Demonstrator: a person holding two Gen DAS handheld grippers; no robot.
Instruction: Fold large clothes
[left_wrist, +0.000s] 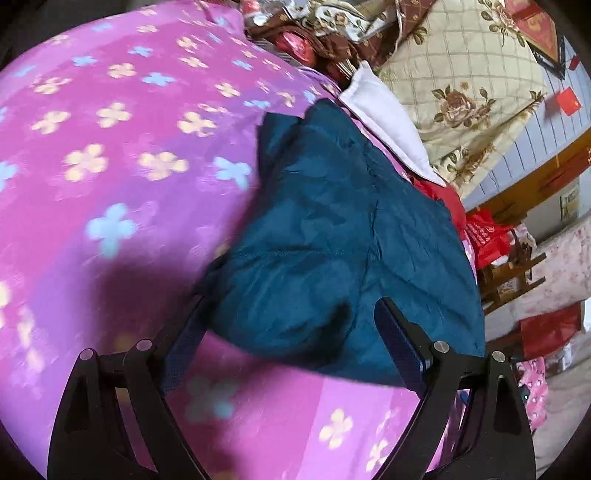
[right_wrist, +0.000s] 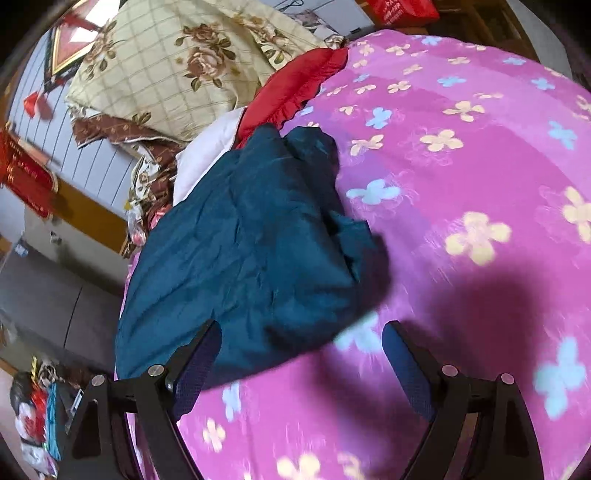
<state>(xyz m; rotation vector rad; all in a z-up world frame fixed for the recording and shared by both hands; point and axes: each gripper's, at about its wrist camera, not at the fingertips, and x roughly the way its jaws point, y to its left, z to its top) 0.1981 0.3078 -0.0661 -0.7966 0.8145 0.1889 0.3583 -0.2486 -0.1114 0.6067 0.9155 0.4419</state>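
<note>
Your left claw (left_wrist: 291, 332) and right claw (right_wrist: 299, 354), both spread wide and empty, hover at the near hem of the teal garment (left_wrist: 332, 229) bunched along the bed's (left_wrist: 110, 147) pillow-side edge, where a shallow pinch could snag the floral cover instead.

No text I can read anywhere. From my left gripper's camera, a red plastic bag (left_wrist: 487, 240) beside the bed carries pale printing, too blurred to make out, and a small pale sign (left_wrist: 569, 203) on the wooden furniture behind it shows dark marks I cannot decipher. A red diamond-shaped wall hanging (left_wrist: 535, 29) bears gold shapes that stay illegible. From my right gripper's camera, another red bag (right_wrist: 399, 9) at the top edge has pale characters, smeared beyond reading, and a red hanging ornament (right_wrist: 26, 177) on the wall shows gold markings, also unreadable
</note>
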